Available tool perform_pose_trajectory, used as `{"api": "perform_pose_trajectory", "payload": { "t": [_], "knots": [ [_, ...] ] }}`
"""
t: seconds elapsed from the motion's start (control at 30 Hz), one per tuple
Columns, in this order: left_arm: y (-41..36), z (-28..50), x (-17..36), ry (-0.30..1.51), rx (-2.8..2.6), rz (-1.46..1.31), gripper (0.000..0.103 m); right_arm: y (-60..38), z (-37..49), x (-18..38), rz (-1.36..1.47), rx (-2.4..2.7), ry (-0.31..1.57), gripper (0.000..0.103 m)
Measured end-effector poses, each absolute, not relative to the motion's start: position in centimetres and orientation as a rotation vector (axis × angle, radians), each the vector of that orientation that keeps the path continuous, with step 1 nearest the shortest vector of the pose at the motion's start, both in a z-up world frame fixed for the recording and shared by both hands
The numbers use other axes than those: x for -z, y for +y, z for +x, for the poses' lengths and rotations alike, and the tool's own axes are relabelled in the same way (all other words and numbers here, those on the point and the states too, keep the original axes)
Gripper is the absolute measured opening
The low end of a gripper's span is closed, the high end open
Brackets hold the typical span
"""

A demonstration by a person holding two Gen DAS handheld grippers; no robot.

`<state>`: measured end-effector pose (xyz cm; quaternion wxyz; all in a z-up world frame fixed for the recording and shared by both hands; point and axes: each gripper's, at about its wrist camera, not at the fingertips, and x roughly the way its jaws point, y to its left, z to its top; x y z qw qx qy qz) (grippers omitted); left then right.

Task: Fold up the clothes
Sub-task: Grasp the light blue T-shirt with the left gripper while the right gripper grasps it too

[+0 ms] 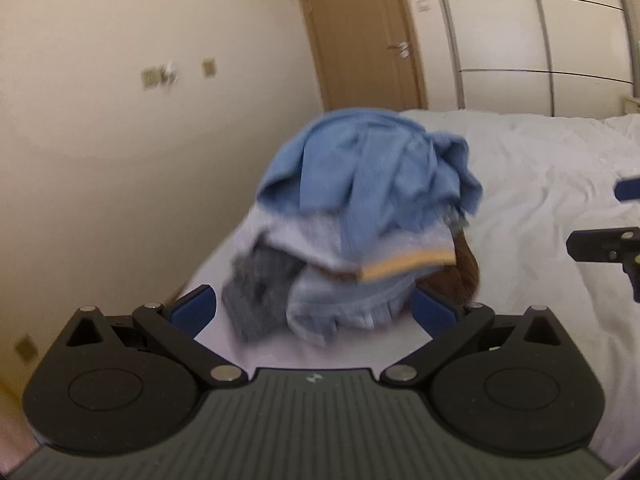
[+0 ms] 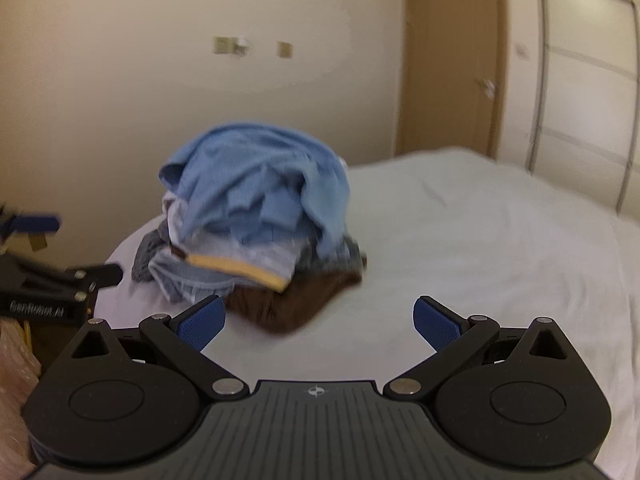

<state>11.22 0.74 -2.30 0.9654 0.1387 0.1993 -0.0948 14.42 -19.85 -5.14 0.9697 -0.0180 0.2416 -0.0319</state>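
A heap of crumpled clothes sits near the corner of a white bed [image 1: 532,200] [image 2: 480,240]. A light blue garment [image 1: 368,164] [image 2: 256,176] lies on top. Beneath it are a pale garment with a yellow band [image 1: 408,264] [image 2: 244,268], a grey piece [image 1: 260,284] [image 2: 148,252] and a brown piece [image 1: 460,272] [image 2: 288,304]. My left gripper [image 1: 316,312] is open, its blue pads flanking the near foot of the heap. My right gripper [image 2: 320,324] is open over bare sheet, just right of the heap. Each gripper shows at the edge of the other's view.
A cream wall with switch plates [image 2: 228,45] rises behind the bed. A wooden door [image 1: 360,32] [image 2: 448,60] and white wardrobe panels [image 1: 520,36] [image 2: 588,80] stand at the back right. The bed's left edge drops off beside the heap.
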Motion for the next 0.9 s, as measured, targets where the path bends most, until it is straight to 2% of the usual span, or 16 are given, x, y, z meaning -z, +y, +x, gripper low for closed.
{"api": "perform_pose_trajectory", "payload": {
  "t": [0.17, 0.3, 0.37, 0.4, 0.47, 0.5, 0.53, 0.57, 0.6, 0.77, 0.9],
  "knots": [
    [-0.3, 15.3, 1.2, 0.29, 0.3, 0.376, 0.102, -20.0, 19.3, 4.6, -0.194, 0.007, 0.453, 0.075],
    [-1.8, 18.5, 1.6, 0.27, 0.367, 0.458, 0.098, -20.0, 23.3, 5.3, -0.302, -0.037, 0.446, 0.067],
    [-2.4, 20.2, 2.3, 0.292, 0.395, 0.492, 0.075, -19.9, 25.0, 6.0, -0.346, -0.048, 0.453, 0.058],
    [-2.6, 20.8, 2.6, 0.304, 0.399, 0.504, 0.069, -19.9, 25.8, 6.3, -0.363, -0.052, 0.458, 0.056],
    [-2.9, 22.1, 3.1, 0.327, 0.417, 0.515, 0.038, -19.8, 27.1, 6.8, -0.386, -0.058, 0.461, 0.053],
    [-2.9, 22.4, 3.1, 0.334, 0.434, 0.51, 0.029, -19.6, 27.7, 7.0, -0.399, -0.059, 0.464, 0.05],
    [-2.9, 22.7, 3.1, 0.341, 0.45, 0.505, 0.013, -19.4, 28.3, 7.3, -0.414, -0.061, 0.469, 0.037],
    [-2.9, 22.9, 3.1, 0.344, 0.464, 0.501, 0.004, -19.2, 28.7, 7.4, -0.429, -0.065, 0.471, 0.011],
    [-2.9, 22.8, 2.8, 0.335, 0.468, 0.501, 0.004, -19.0, 29.0, 7.6, -0.445, -0.072, 0.471, 0.0],
    [-2.4, 20.7, -0.9, 0.211, 0.456, 0.474, 0.003, -19.3, 27.1, 5.4, -0.438, -0.021, 0.361, 0.0],
    [-2.2, 18.2, -5.6, 0.099, 0.478, 0.43, 0.003, -21.2, 23.1, 0.7, -0.414, 0.086, 0.23, 0.0]
  ]
}}
